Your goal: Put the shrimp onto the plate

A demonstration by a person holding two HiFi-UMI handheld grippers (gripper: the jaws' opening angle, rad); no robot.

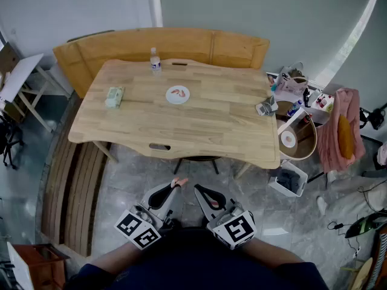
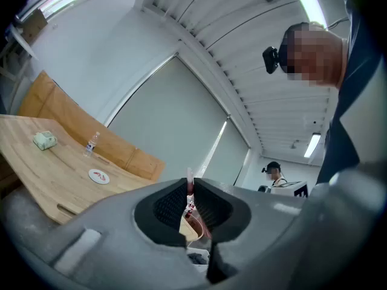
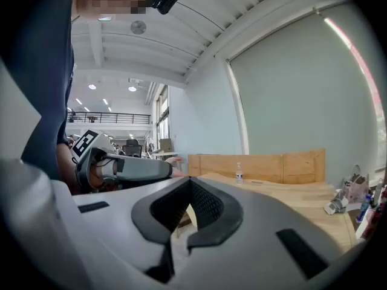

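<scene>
Short of the table [image 1: 205, 122], the left hand-held gripper [image 1: 176, 186] pinches a shrimp [image 1: 182, 181].

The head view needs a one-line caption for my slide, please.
Held back from the wooden table, the left claw grips a pink shrimp; the white plate sits mid-table.

The wooden surface [image 1: 211, 122] is left mostly bare, and the plate [image 1: 183, 99] at its middle is open to the near edge with nothing between. A water bottle [image 1: 155, 59] is stood behind the plate by the far edge. A green packet [image 1: 114, 96] is set well to the left, and a small grey object [image 1: 266, 107] at the right edge. Open floor [image 1: 254, 192] is seen between the near edge and the left gripper [image 1: 176, 185], closed on a shrimp [image 1: 179, 182], and the right gripper [image 1: 198, 189].
</scene>
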